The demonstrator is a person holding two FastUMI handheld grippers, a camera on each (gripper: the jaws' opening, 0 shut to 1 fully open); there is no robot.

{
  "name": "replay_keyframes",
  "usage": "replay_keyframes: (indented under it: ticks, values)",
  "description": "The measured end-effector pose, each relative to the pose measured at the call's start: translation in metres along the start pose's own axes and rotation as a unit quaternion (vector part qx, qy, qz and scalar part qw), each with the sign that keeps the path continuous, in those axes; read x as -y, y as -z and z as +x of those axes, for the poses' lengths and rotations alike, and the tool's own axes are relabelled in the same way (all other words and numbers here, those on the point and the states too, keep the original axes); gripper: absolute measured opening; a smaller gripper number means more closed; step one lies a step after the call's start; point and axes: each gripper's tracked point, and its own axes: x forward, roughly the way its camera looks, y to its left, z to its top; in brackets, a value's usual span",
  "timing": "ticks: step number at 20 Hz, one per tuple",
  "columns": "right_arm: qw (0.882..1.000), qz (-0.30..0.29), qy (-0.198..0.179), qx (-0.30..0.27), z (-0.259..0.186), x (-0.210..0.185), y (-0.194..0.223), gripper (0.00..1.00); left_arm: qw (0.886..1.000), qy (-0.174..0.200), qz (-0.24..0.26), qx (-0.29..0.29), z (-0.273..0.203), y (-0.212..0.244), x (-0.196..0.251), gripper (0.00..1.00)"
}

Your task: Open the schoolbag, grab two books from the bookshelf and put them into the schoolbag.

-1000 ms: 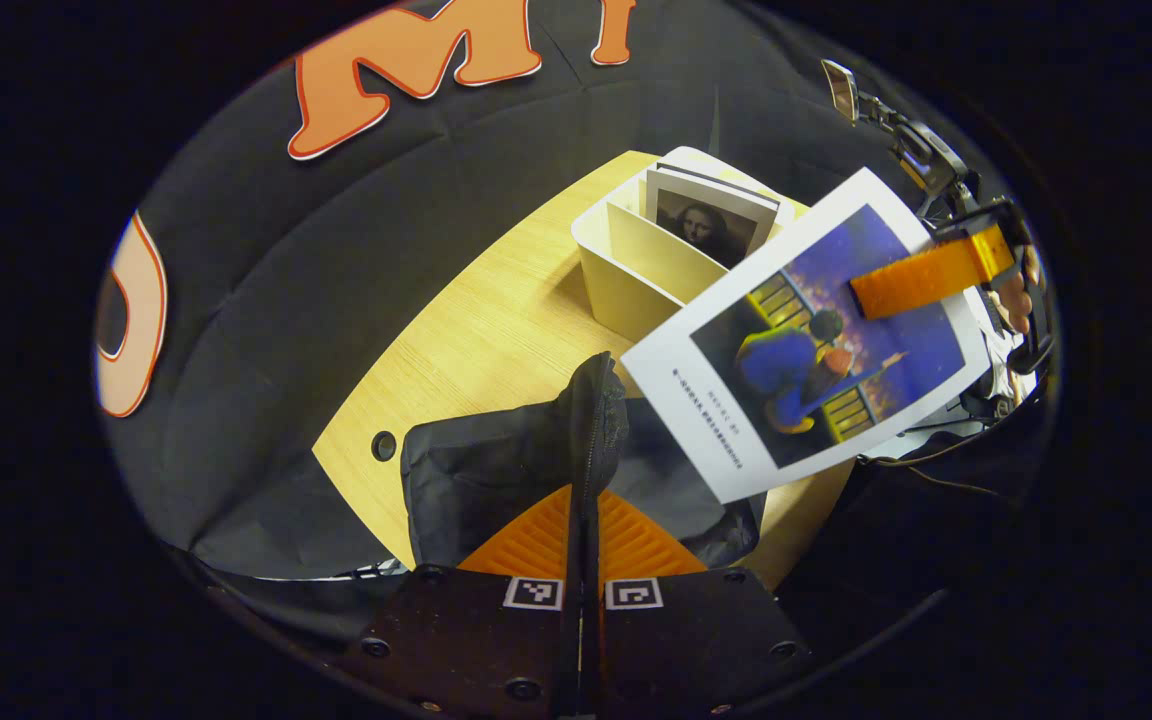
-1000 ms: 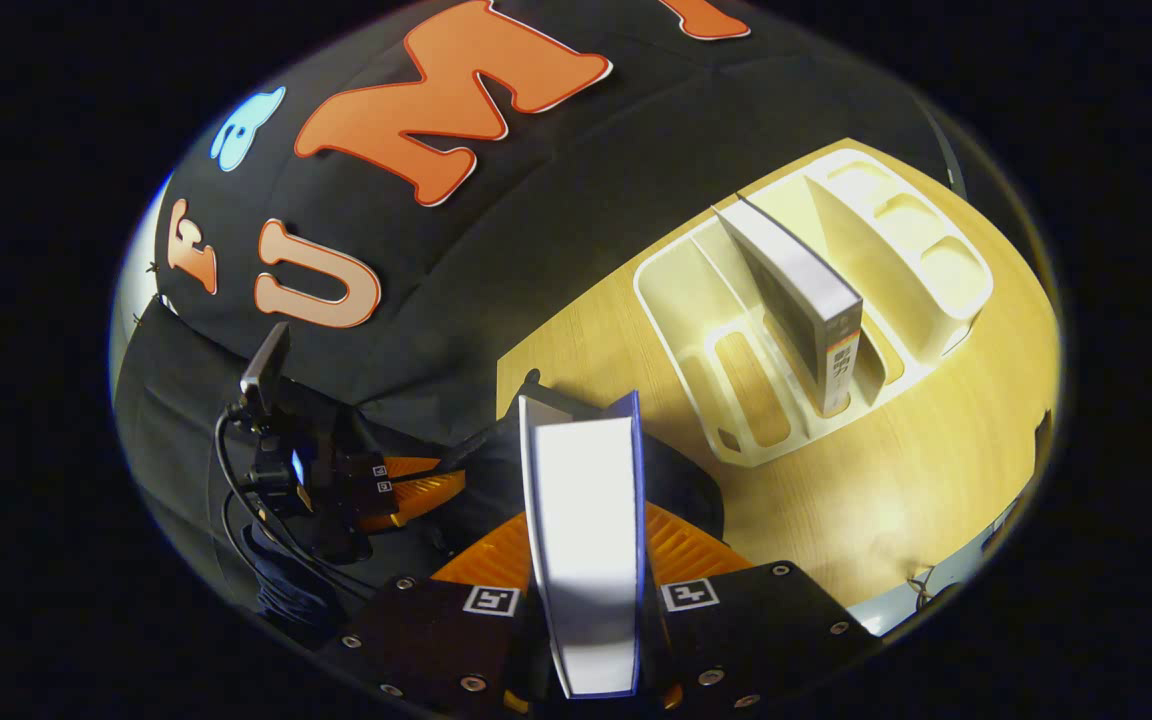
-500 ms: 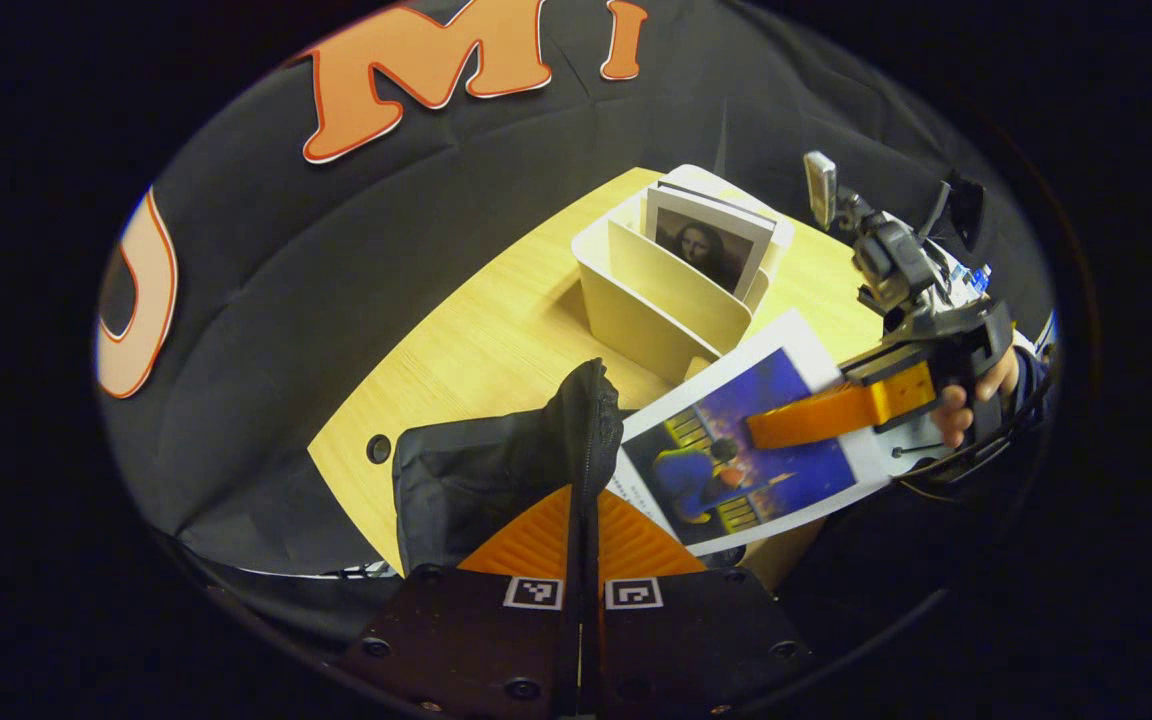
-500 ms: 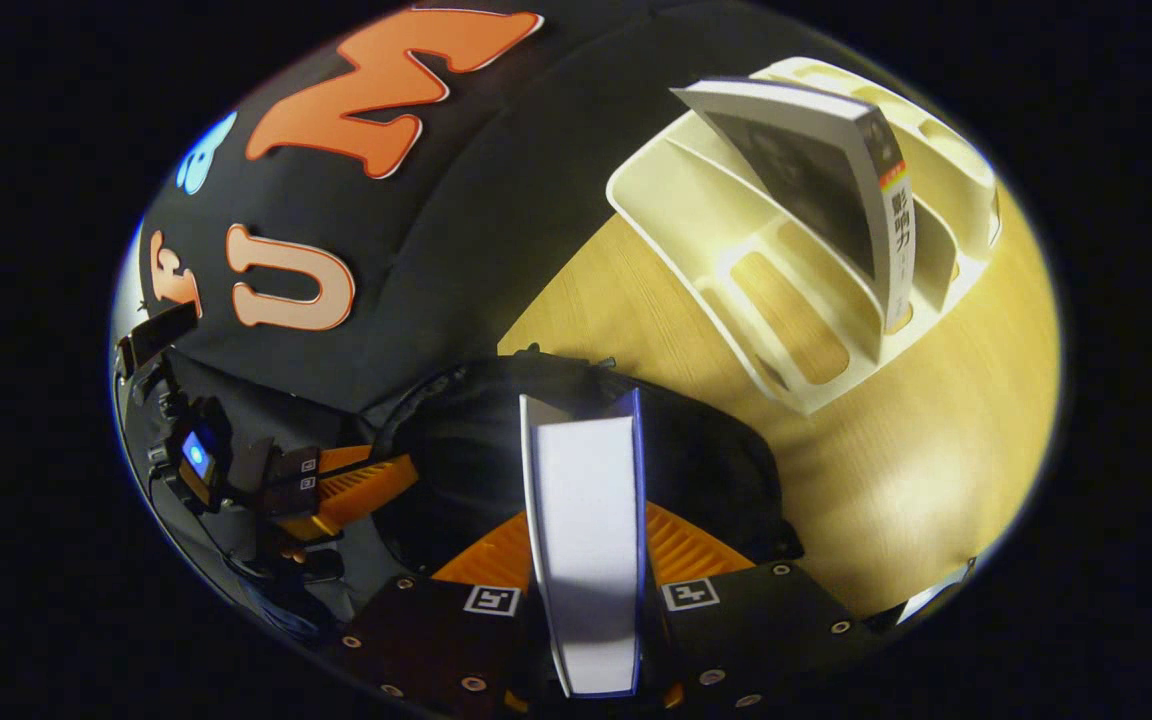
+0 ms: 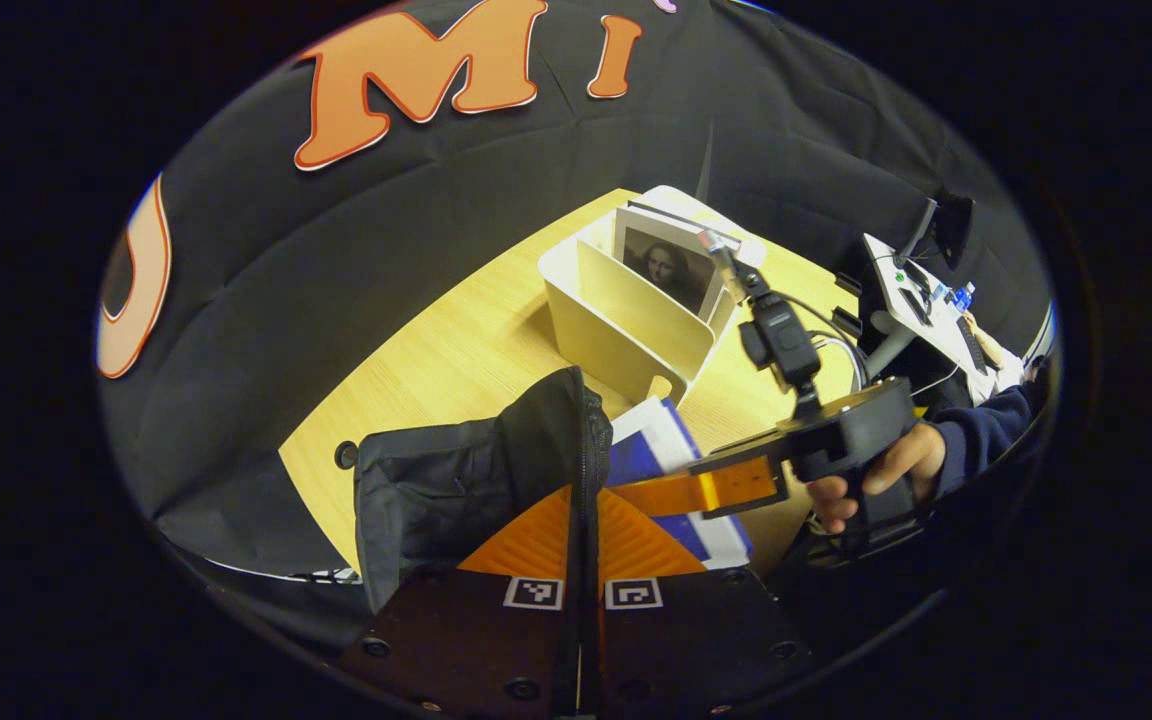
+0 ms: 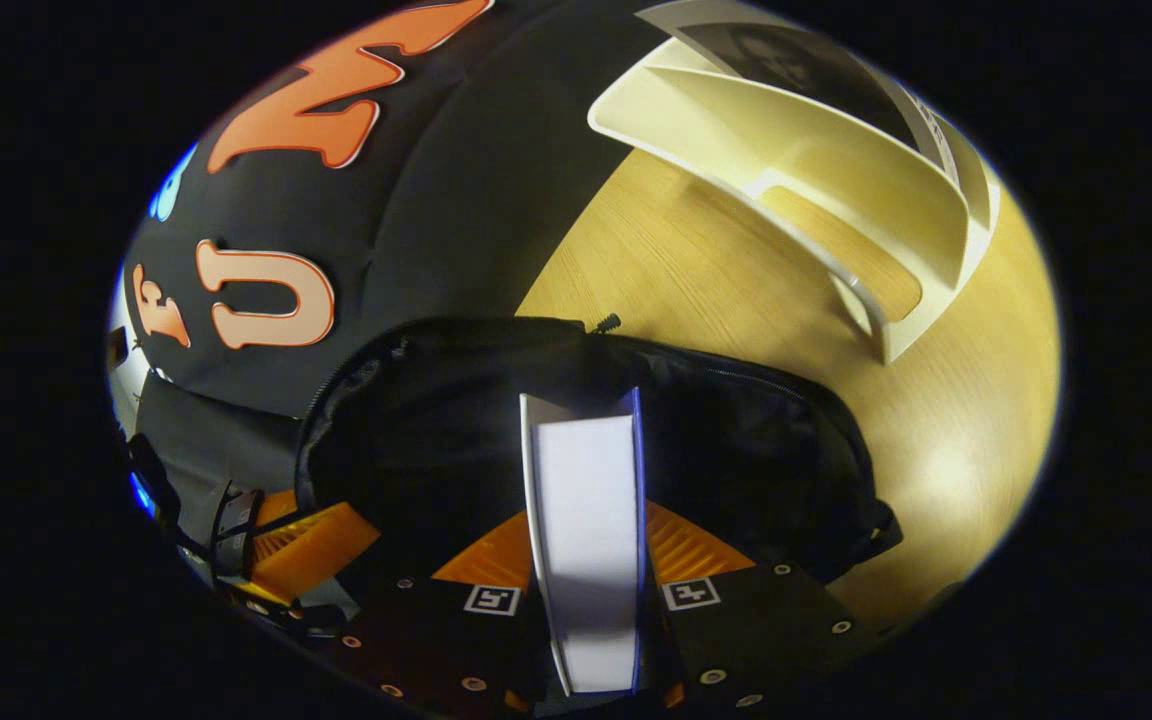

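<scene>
On the left, the left gripper [image 5: 581, 520] has its fingers pressed together on the zipper edge of the schoolbag [image 5: 456, 490], apparently lifting that soft, crumpled black fabric so the mouth gapes. The bag sits at the near end of the pale wooden table [image 5: 456, 340]. Moving right, the right gripper [image 6: 586, 560] pinches a book [image 6: 586, 540], stiff and glossy with a white page block, nose-down into the opening. Farther right stands the bookshelf [image 5: 626, 320], smooth cream plastic with upright dividers, a second book [image 5: 666, 265] leaning inside.
</scene>
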Motion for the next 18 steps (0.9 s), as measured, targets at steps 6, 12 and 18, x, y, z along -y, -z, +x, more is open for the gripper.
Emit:
replay_keyframes:
  ticks: [6, 12, 18]
  values:
    - [1.0, 0.011, 0.002, 0.027, 0.036, -0.004, -0.01, 0.37, 1.0, 0.007, -0.013, 0.006, 0.003, 0.0, 0.008, 0.01]
    - [1.0, 0.002, 0.006, 0.001, 0.062, 0.002, 0.003, 0.4, 1.0, 0.0, -0.028, 0.0, 0.013, -0.003, 0.016, 0.01]
    - [0.993, -0.06, 0.078, -0.06, 0.022, 0.018, 0.013, 0.82, 0.997, -0.006, -0.078, 0.007, 0.011, -0.005, 0.002, 0.01]
